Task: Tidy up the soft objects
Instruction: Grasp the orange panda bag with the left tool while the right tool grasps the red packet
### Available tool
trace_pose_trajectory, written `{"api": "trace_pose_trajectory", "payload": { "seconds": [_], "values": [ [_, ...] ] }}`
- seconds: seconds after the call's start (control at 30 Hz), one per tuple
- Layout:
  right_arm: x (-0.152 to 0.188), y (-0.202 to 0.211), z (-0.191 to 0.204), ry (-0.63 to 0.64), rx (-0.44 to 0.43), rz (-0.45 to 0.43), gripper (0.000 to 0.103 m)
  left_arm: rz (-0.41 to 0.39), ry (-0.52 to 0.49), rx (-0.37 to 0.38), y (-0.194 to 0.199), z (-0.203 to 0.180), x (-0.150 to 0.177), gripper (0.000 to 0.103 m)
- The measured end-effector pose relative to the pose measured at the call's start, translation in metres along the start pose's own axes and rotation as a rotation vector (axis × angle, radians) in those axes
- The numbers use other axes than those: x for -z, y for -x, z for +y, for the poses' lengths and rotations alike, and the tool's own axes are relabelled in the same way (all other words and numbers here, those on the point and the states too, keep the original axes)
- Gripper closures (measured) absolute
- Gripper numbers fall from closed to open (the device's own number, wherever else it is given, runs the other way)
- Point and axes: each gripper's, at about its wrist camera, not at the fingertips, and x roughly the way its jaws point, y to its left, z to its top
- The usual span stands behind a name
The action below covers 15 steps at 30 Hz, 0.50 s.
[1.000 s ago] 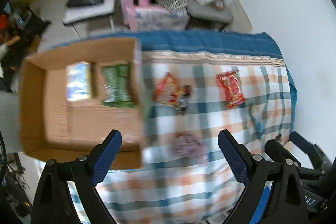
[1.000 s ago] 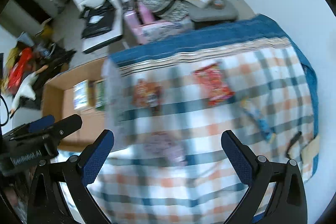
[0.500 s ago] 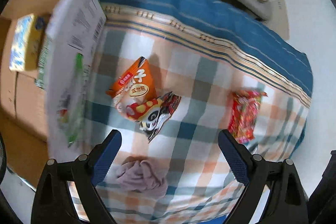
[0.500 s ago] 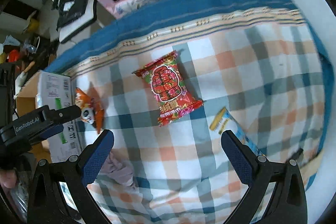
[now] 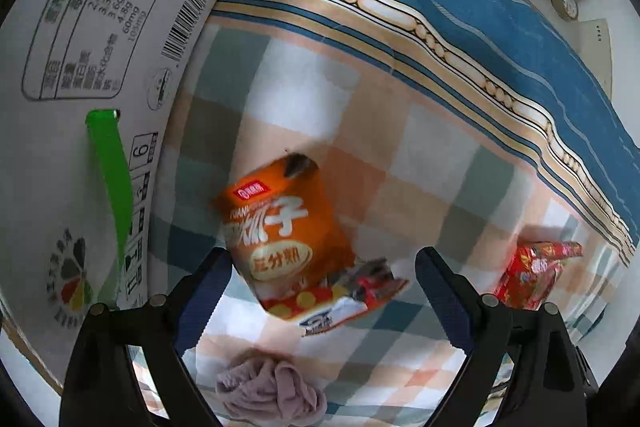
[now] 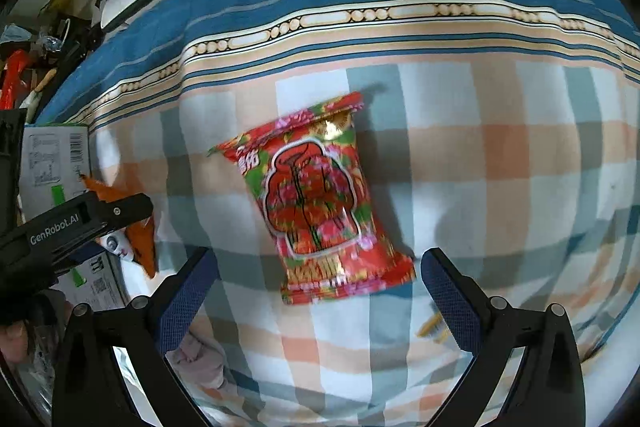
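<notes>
Step in hand, we judge: reaching. Our left gripper (image 5: 320,291) hangs spread over the orange packet (image 5: 284,231) beside the box (image 5: 80,67); our right gripper (image 6: 316,291) spread over the red packet (image 6: 316,203). Next: lower, straddle, close.

A: What lies between the right gripper (image 6: 318,283)'s spread fingers (image 6: 186,291)?
B: A red snack packet (image 6: 316,199), flat on the checked bedspread (image 6: 480,155).
A: Leftward?
B: The left gripper (image 6: 76,223) over an orange packet (image 6: 140,231).
</notes>
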Motion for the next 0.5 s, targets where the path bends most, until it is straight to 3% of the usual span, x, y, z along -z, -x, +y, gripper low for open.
{"api": "trace_pose_trajectory", "payload": {
  "seconds": [0.13, 0.3, 0.37, 0.43, 0.5],
  "values": [
    [-0.007, -0.015, 0.005, 0.009, 0.008, 0.031, 0.001, -0.011, 0.003, -0.004, 0.001, -0.002, -0.003, 0.012],
    [-0.015, -0.03, 0.012, 0.005, 0.012, 0.059, 0.006, -0.037, 0.005, -0.039, 0.007, -0.004, -0.006, 0.037],
    [-0.017, -0.034, 0.012, -0.004, 0.024, 0.063, 0.012, -0.055, -0.001, -0.053, 0.009, -0.007, -0.004, 0.044],
    [-0.019, -0.038, 0.012, -0.004, 0.042, 0.074, 0.027, -0.073, -0.004, -0.048, 0.01, -0.01, -0.001, 0.045],
    [-0.018, -0.041, 0.013, 0.004, 0.078, 0.077, 0.036, -0.083, -0.021, -0.052, 0.011, -0.017, 0.003, 0.047]
  ]
}}
